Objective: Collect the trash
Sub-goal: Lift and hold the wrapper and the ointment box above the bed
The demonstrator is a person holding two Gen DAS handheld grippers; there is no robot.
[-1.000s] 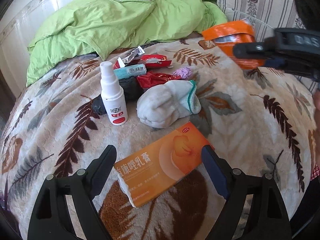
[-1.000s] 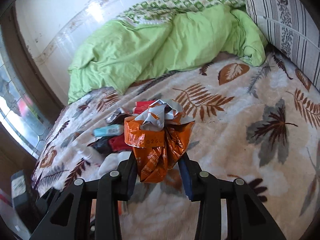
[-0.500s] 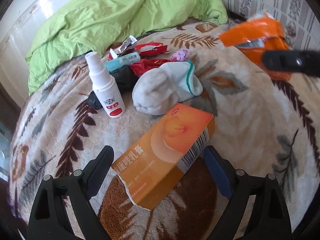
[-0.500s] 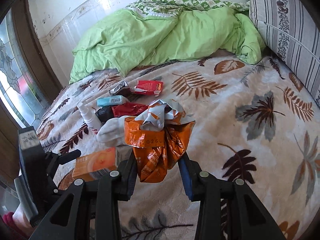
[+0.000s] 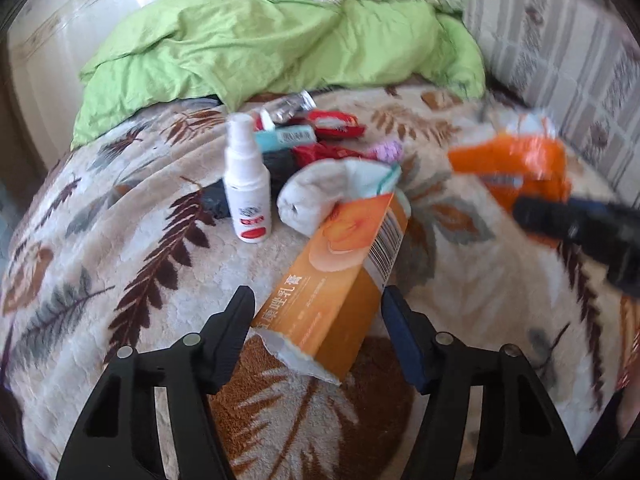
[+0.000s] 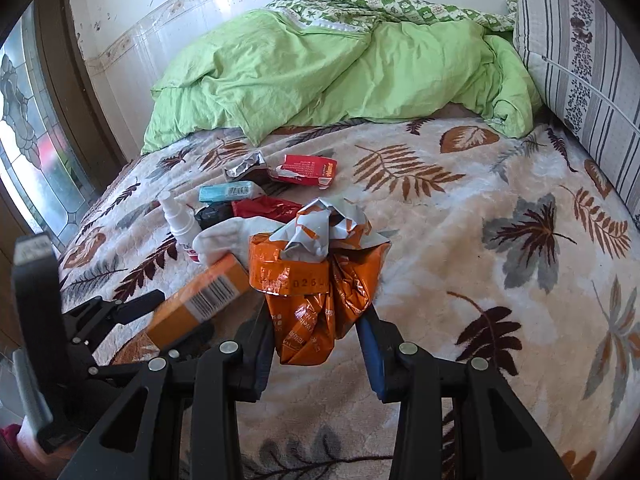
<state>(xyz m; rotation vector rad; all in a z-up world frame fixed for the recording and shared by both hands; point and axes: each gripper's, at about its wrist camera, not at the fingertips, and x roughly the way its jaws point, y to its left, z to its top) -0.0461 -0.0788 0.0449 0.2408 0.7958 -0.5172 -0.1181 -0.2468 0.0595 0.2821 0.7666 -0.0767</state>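
Note:
An orange medicine box [image 5: 332, 276] with a torn near end sits tilted between the fingers of my left gripper [image 5: 316, 304]. The jaws are closing and both pads touch its sides. In the right wrist view the same box [image 6: 200, 300] points up and to the right, off the blanket. My right gripper [image 6: 316, 332] is shut on a crumpled orange foil wrapper [image 6: 316, 280] with silver lining bunched at its top. That wrapper [image 5: 516, 164] shows blurred at the right of the left wrist view.
On the leaf-patterned blanket [image 6: 460, 248] lie a white spray bottle [image 5: 246, 196], a white sock [image 5: 320, 196], a blue pack [image 6: 228, 192], red wrappers [image 6: 306, 168] and a silver foil scrap [image 6: 244, 168]. A green quilt [image 6: 340, 72] and striped pillow [image 6: 580, 60] lie behind.
The left jaws have narrowed onto the orange box, which has tipped up from lying flat. The right gripper with its wrapper has shifted across the bed, closer to the left one.

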